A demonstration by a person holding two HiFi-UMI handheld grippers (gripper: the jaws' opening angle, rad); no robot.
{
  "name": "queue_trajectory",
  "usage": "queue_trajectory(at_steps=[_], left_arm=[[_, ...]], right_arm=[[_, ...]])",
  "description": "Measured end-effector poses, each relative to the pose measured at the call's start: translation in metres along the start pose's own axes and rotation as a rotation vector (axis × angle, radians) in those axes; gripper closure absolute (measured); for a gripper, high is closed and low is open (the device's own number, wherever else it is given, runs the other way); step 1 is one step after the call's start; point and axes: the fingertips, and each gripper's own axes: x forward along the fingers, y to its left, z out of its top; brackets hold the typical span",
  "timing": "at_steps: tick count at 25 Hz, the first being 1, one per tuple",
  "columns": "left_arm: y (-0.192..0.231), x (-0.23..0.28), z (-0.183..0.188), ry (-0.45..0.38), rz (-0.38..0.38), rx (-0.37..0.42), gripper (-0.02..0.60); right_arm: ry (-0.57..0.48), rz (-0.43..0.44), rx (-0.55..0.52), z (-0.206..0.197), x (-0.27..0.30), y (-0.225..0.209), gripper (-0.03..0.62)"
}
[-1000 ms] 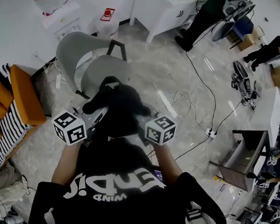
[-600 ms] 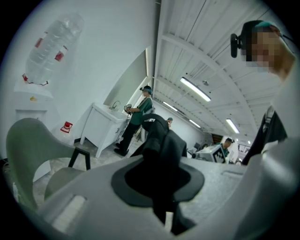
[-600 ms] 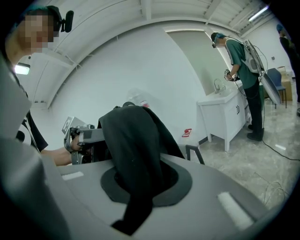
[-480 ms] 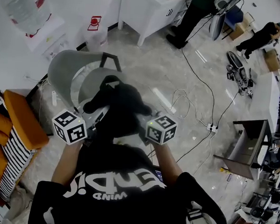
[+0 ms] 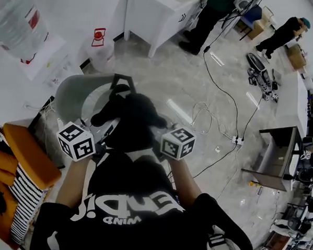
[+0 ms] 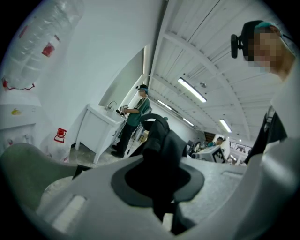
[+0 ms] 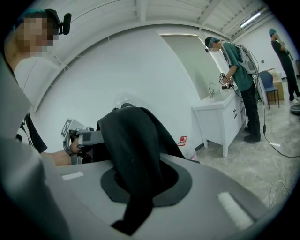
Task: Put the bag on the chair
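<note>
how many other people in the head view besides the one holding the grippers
2. One person stands by the white cabinet at top centre; a second person is at top right. More may be hidden in the clutter at the right edge.

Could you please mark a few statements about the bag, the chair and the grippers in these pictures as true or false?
1. The jaws of the left gripper and the right gripper are both closed on the black bag. True.
2. The chair is orange. False: it is grey; the cushion beside it is orange.
3. A white cabinet stands beyond the chair. True.
4. The bag lies on that cabinet. False: it hangs from the two grippers, in front of the person.
</note>
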Motion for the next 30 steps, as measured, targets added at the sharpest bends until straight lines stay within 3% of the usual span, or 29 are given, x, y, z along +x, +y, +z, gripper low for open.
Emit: queue_trajectory(at_steps=[9, 19, 30], left_arm=[[0.062, 0.004, 0.018, 0.03, 0.052, -0.005, 0.525], [0.134, 0.019, 0.013, 0.012, 0.187, -0.072, 0.525], [0.21, 0.048, 0.0, 0.052, 0.247, -0.137, 0.524]], right_arm=[[0.036, 0.035, 0.021, 0.01, 0.061, -0.019, 0.556], [0.138, 0.116, 0.017, 0.004, 0.128, -0.061, 0.556], [0.205, 0.15, 0.065, -0.01, 0.19, -0.114, 0.556]])
